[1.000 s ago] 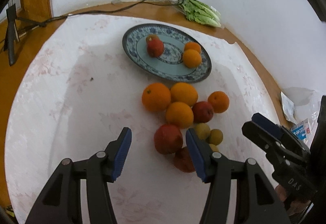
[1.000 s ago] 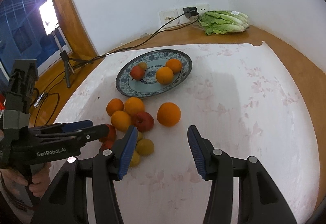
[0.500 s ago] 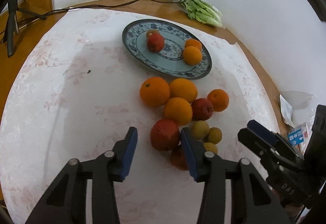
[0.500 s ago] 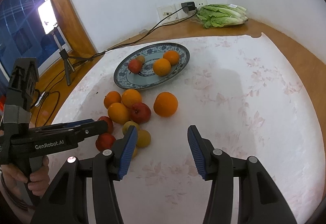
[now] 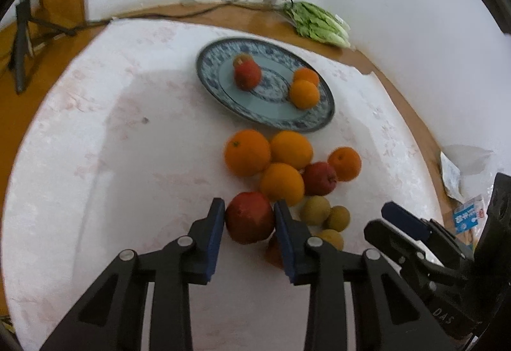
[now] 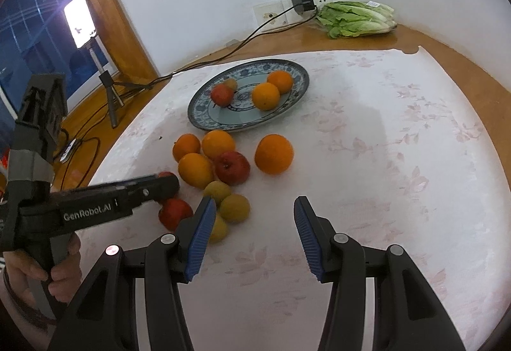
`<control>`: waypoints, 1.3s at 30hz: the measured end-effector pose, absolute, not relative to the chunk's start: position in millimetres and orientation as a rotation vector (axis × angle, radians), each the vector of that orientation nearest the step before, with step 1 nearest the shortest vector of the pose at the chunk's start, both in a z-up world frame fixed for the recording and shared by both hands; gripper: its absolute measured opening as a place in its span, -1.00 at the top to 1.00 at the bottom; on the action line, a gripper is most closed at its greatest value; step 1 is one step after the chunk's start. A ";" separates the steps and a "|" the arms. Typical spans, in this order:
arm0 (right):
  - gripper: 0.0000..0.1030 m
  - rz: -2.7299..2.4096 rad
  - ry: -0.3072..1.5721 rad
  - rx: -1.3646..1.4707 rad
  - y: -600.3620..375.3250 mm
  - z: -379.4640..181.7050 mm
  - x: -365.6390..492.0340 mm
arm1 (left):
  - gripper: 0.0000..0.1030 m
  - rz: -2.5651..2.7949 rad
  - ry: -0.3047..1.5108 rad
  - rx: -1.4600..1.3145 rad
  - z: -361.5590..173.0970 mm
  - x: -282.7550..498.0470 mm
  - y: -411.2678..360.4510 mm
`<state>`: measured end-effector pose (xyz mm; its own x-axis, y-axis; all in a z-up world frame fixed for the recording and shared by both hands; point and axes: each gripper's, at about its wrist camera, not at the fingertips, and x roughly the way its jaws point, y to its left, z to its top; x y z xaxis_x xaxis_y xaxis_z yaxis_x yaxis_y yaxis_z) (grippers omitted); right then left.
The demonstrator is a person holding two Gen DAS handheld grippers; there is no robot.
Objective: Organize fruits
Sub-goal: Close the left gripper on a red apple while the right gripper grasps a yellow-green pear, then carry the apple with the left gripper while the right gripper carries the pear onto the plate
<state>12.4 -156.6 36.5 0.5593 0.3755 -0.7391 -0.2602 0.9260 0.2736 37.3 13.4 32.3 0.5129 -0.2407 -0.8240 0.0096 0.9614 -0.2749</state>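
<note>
In the left wrist view, the left tool (image 5: 249, 221) is seen closed around a red apple (image 5: 249, 217), both blue pads touching its sides, at the 6 o'clock end of a fruit cluster on the white-covered table (image 5: 111, 159). Oranges (image 5: 247, 152) lie at the apple's 12 o'clock, small yellow-green fruits (image 5: 316, 205) at its 3 o'clock. A blue-patterned plate (image 5: 265, 119) further toward 12 o'clock carries one red fruit and two oranges.

In the right wrist view, the right tool (image 6: 252, 234) is held spread over bare cloth, nothing between its pads. A lone orange (image 6: 274, 154) sits at its 12 o'clock. The left tool (image 6: 159, 186) is seen at 9 o'clock, reaching into the cluster.
</note>
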 end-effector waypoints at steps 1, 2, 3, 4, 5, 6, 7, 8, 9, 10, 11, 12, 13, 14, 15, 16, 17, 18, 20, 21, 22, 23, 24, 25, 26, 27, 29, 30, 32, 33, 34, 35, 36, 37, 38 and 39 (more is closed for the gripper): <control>-0.01 0.383 0.905 0.136 -154.7 36.3 11.4 | 0.36 -0.147 1.015 -0.246 34.5 36.7 15.6; -0.01 0.388 0.906 0.134 -153.1 36.4 11.0 | 0.36 -0.143 1.009 -0.247 36.3 36.4 18.0; -0.01 0.394 0.907 0.131 -151.5 36.3 10.3 | 0.36 -0.139 1.006 -0.249 37.4 36.1 20.4; -0.01 0.400 0.909 0.127 -149.4 36.3 9.6 | 0.36 -0.135 1.003 -0.251 38.0 35.4 22.7; -0.01 0.406 0.912 0.123 -147.0 36.1 8.7 | 0.36 -0.131 1.001 -0.251 38.0 34.9 24.7; -0.01 0.412 0.914 0.120 -144.8 35.8 7.6 | 0.36 -0.128 1.001 -0.253 37.2 34.4 26.5; -0.01 0.420 0.917 0.118 -142.6 35.3 6.8 | 0.36 -0.125 1.003 -0.255 36.3 33.9 28.0; -0.01 0.428 0.921 0.114 -140.0 34.7 5.9 | 0.36 -0.123 1.007 -0.260 34.8 33.7 29.8; -0.01 0.434 0.926 0.110 -137.7 33.8 5.3 | 0.36 -0.122 1.011 -0.265 33.3 33.6 31.3; -0.01 0.440 0.932 0.105 -135.1 32.6 4.8 | 0.36 -0.121 1.013 -0.268 32.2 33.5 32.2; -0.01 0.446 0.938 0.100 -132.6 31.2 4.4 | 0.36 -0.120 1.014 -0.272 31.3 33.4 33.2; -0.01 0.454 0.942 0.096 -130.2 30.0 3.8 | 0.36 -0.119 1.014 -0.275 30.9 33.2 34.2; 0.00 0.460 0.944 0.093 -128.8 29.1 3.4 | 0.36 -0.120 1.014 -0.278 30.8 32.5 35.5; 0.03 0.462 0.946 0.089 -126.7 28.2 3.0 | 0.36 -0.120 1.012 -0.281 31.1 31.4 36.8; 0.07 0.463 0.947 0.086 -125.4 27.6 2.8 | 0.36 -0.119 1.009 -0.283 31.4 31.3 37.3; 0.10 0.463 0.950 0.085 -123.8 26.7 3.2 | 0.36 -0.118 1.007 -0.284 31.4 30.9 38.3; 0.16 0.464 0.956 0.084 -122.2 25.0 3.8 | 0.36 -0.117 1.006 -0.285 31.3 31.2 38.2; 0.24 0.464 0.961 0.083 -121.7 24.0 4.2 | 0.36 -0.116 1.005 -0.288 31.1 31.5 38.3; 0.30 0.460 0.970 0.080 -120.2 21.1 5.2 | 0.36 -0.116 1.006 -0.295 30.2 31.5 40.0; 0.35 0.460 0.974 0.080 -119.9 19.9 5.7 | 0.36 -0.116 1.007 -0.298 29.8 31.9 40.6; 0.36 0.459 0.978 0.081 -119.9 18.8 6.5 | 0.36 -0.116 1.007 -0.299 29.5 32.0 41.1; 0.36 0.455 0.981 0.085 -120.0 17.7 7.5 | 0.36 -0.117 1.007 -0.300 29.1 32.0 41.4; 0.37 0.451 0.983 0.089 -120.3 16.5 8.6 | 0.36 -0.117 1.007 -0.301 28.9 31.7 41.7; 0.37 0.447 0.986 0.094 -120.7 15.2 10.1 | 0.36 -0.118 1.008 -0.302 29.0 31.8 42.2; 0.37 0.448 0.984 0.097 -120.7 15.0 11.0 | 0.36 -0.119 1.008 -0.303 28.9 31.9 42.5; 0.37 0.447 0.982 0.096 -120.6 14.7 11.7 | 0.36 -0.118 1.008 -0.303 29.0 31.8 42.4; 0.38 0.446 0.979 0.095 -119.7 14.4 12.7 | 0.36 -0.118 1.008 -0.303 29.1 31.9 42.7; 0.43 0.445 0.977 0.092 -119.5 14.1 12.6 | 0.36 -0.118 1.008 -0.303 29.2 31.8 42.7; 0.43 0.448 0.977 0.087 -119.3 14.3 12.0 | 0.36 -0.119 1.006 -0.301 29.4 31.8 42.7; 0.43 0.450 0.976 0.087 -119.6 14.7 11.6 | 0.36 -0.120 1.004 -0.299 29.8 31.8 42.3; 0.43 0.452 0.974 0.085 -120.1 15.2 11.1 | 0.36 -0.121 1.002 -0.297 30.6 31.6 41.8; 0.44 0.453 0.971 0.083 -120.3 16.2 10.9 | 0.36 -0.121 1.000 -0.296 31.3 31.5 41.0; 0.44 0.456 0.969 0.081 -120.7 17.4 10.1 | 0.36 -0.124 0.998 -0.295 32.3 31.3 40.4; 0.44 0.459 0.968 0.080 -121.1 18.3 9.6 | 0.36 -0.126 0.998 -0.294 33.5 31.9 39.7; 0.44 0.462 0.964 0.079 -121.9 20.0 8.7 | 0.36 -0.127 0.996 -0.294 35.1 32.3 38.8; 0.44 0.464 0.958 0.078 -122.5 22.2 7.8 | 0.36 -0.129 0.994 -0.293 36.8 32.4 38.1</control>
